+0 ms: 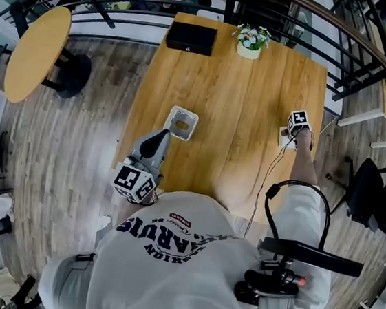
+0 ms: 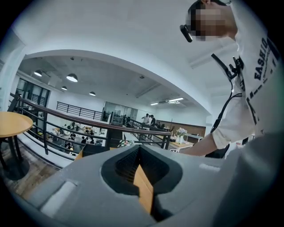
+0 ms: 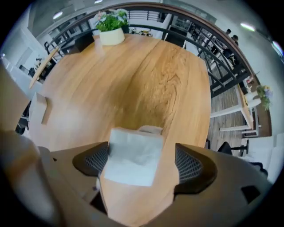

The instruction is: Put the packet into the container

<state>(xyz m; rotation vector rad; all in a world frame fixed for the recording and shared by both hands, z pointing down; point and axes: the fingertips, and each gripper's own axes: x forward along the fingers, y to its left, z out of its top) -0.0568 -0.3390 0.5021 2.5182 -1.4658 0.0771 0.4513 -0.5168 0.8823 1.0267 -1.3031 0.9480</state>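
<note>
Packet [image 3: 133, 157] near right edge of table [image 3: 146, 75], between wide-apart right gripper [image 3: 141, 163] jaws; left gripper [image 2: 140, 153] jaws together.

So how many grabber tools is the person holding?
2. The left gripper points at the white container near the table's left edge. The right gripper hangs open over the white packet at the right edge. Nothing suggests more are hidden.

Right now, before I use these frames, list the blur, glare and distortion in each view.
Head view: sharp and evenly lit, though the floor boards bow toward the edges. Left gripper view: dark rounded corners, ceiling lamps glare, the left gripper near the lens is soft, a mosaic patch covers a face. Right gripper view: the packet and table grain are smeared and soft.
</note>
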